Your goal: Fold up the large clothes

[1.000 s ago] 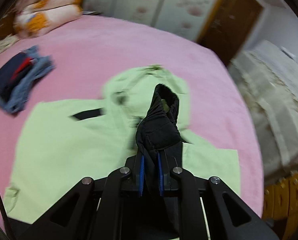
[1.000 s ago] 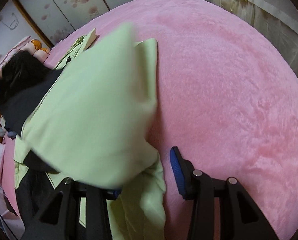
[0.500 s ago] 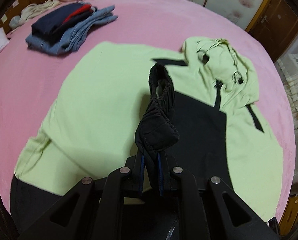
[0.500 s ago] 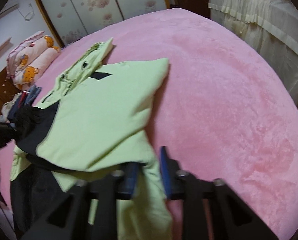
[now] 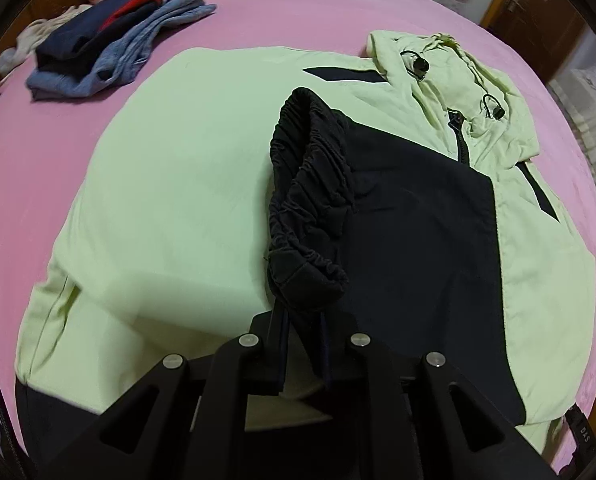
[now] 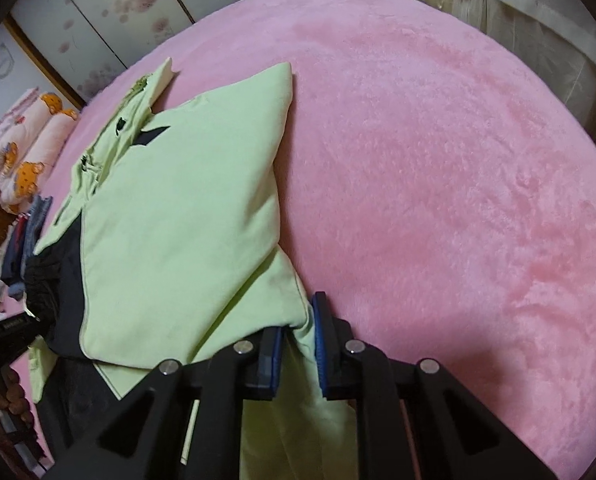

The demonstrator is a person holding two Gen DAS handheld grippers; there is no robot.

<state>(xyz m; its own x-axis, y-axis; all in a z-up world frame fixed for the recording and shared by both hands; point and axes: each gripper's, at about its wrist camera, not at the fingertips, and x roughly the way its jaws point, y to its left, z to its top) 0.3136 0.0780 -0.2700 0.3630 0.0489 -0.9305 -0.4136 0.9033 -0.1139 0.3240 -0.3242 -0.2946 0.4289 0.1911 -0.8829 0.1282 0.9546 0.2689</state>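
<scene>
The left hand-held gripper point(image 5: 303, 344) has the black elastic cuff point(image 5: 310, 196) between its 2 jaws, which have just eased slightly apart. From there the cuff runs straight ahead, lying along the jacket point(image 5: 178, 184) spread on the pink bed point(image 5: 298, 4). The right hand-held gripper point(image 6: 298, 350), jaws just drawn together, pinches the jacket's green edge nearest it.

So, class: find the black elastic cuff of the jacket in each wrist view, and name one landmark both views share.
Left wrist view: the cuff sits at centre, rising from the left gripper, whose jaws have just been opening slightly, still pinching it.
Right wrist view: the cuff is at the far left edge, beside the jacket's black panel.
Shared landmark: the green hood.
</scene>
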